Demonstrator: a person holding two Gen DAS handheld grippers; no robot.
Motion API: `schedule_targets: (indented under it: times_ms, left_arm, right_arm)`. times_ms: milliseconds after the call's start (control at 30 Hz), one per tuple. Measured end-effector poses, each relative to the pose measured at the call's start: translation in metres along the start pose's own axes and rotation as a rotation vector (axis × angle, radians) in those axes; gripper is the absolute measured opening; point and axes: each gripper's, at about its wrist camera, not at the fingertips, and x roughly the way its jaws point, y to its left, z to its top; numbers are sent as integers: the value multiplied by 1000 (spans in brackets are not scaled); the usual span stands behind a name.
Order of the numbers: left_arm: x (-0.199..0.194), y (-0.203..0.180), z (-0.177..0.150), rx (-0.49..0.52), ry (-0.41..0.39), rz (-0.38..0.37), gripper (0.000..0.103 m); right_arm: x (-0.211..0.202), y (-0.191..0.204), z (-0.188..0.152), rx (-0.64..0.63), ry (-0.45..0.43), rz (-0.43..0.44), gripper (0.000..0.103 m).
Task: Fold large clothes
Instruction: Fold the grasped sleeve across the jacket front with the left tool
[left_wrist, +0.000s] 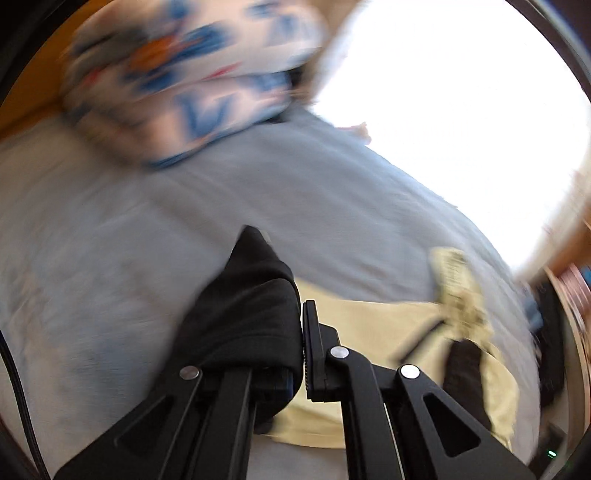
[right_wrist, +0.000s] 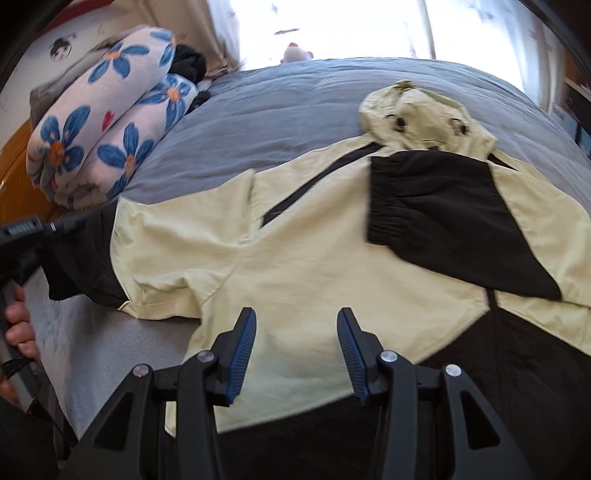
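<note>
A pale yellow and black hooded jacket lies spread on the grey bed, hood toward the window. One black sleeve is folded across its chest. My left gripper is shut on the black cuff of the other sleeve; it also shows in the right wrist view at the jacket's left end. My right gripper is open and empty, just above the jacket's lower yellow panel. The left wrist view is blurred.
A rolled blanket with blue flowers lies at the head of the bed on the left, also in the left wrist view. A bright window is behind the bed. An orange wooden board runs along the left.
</note>
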Motion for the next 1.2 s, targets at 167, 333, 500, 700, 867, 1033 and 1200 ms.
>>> schedule_targets:
  times_ms: [167, 333, 500, 700, 867, 1033, 1200]
  left_arm:
    - [6, -140, -30, 222, 42, -168, 2]
    - [42, -242, -100, 357, 165, -231, 2]
    - [87, -267, -171, 446, 293, -158, 23]
    - [85, -253, -205, 465, 385, -121, 61]
    - [61, -237, -188, 411, 399, -157, 73]
    - [41, -225, -175, 375, 427, -194, 74]
    - [18, -205, -175, 373, 416, -182, 74]
  right_arm:
    - [-29, -46, -4, 75, -53, -28, 46]
    - [-47, -100, -12, 167, -71, -84, 46]
    - [-53, -149, -24, 256, -48, -123, 46]
    - [-53, -173, -33, 287, -36, -107, 46]
    - [-51, -167, -32, 276, -43, -65, 46]
    - [-53, -149, -31, 224, -50, -31, 46]
    - [-51, -127, -30, 152, -44, 3, 46]
